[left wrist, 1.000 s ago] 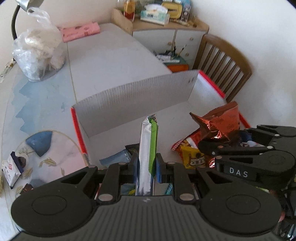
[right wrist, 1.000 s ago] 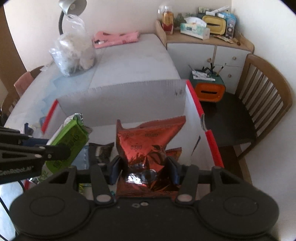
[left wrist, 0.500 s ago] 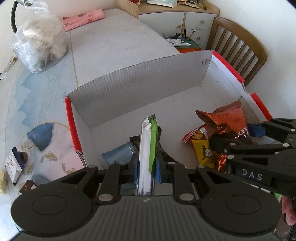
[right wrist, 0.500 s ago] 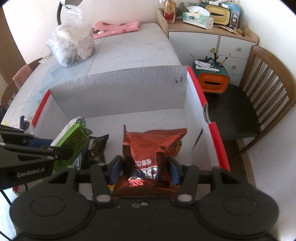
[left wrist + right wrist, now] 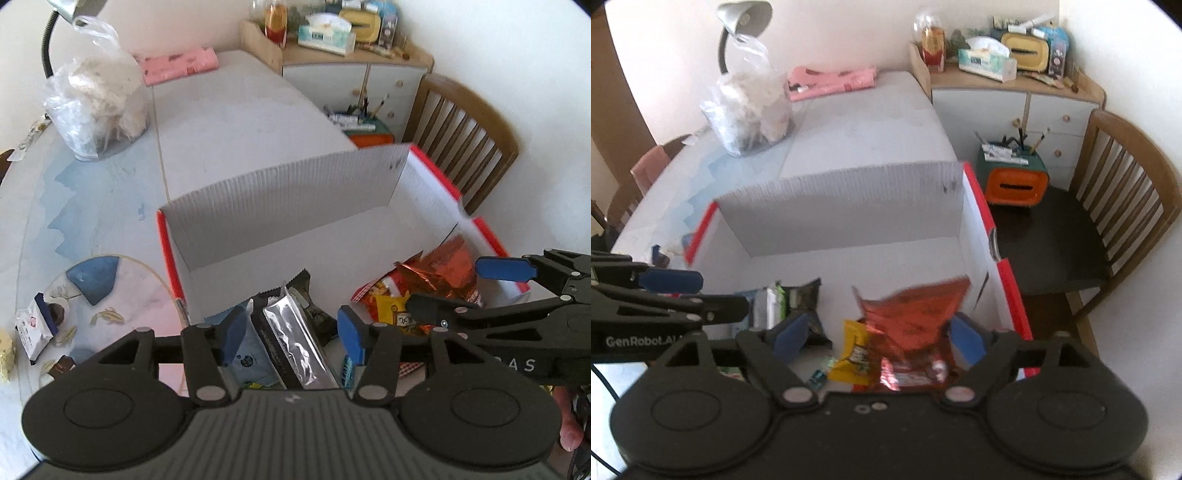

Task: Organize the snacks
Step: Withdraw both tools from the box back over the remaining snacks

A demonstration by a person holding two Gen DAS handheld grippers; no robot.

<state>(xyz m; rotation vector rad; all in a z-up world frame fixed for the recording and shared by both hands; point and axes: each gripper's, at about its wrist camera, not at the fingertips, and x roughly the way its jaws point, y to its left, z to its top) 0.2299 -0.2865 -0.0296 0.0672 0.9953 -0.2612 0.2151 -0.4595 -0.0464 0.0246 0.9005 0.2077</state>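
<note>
A white cardboard box with red edges (image 5: 295, 199) (image 5: 849, 206) stands on the table and holds several snacks. My left gripper (image 5: 290, 332) is open above a silver and green packet (image 5: 295, 343) that lies in the box's near left part. My right gripper (image 5: 879, 338) is open above a red foil bag (image 5: 916, 314) that lies in the near right part, beside a yellow packet (image 5: 851, 354). The red bag (image 5: 443, 273) and the right gripper (image 5: 480, 291) also show in the left wrist view. The left gripper (image 5: 687, 295) shows in the right wrist view.
A clear plastic bag (image 5: 96, 107) and a pink cloth (image 5: 177, 64) lie at the table's far end. Small wrapped snacks (image 5: 35, 328) lie on the table left of the box. A wooden chair (image 5: 1126, 206) and a cabinet (image 5: 1015, 96) stand to the right.
Both grippers have opened. The silver and green packet and the red foil bag have dropped into the box. Both grippers have lifted back a little.
</note>
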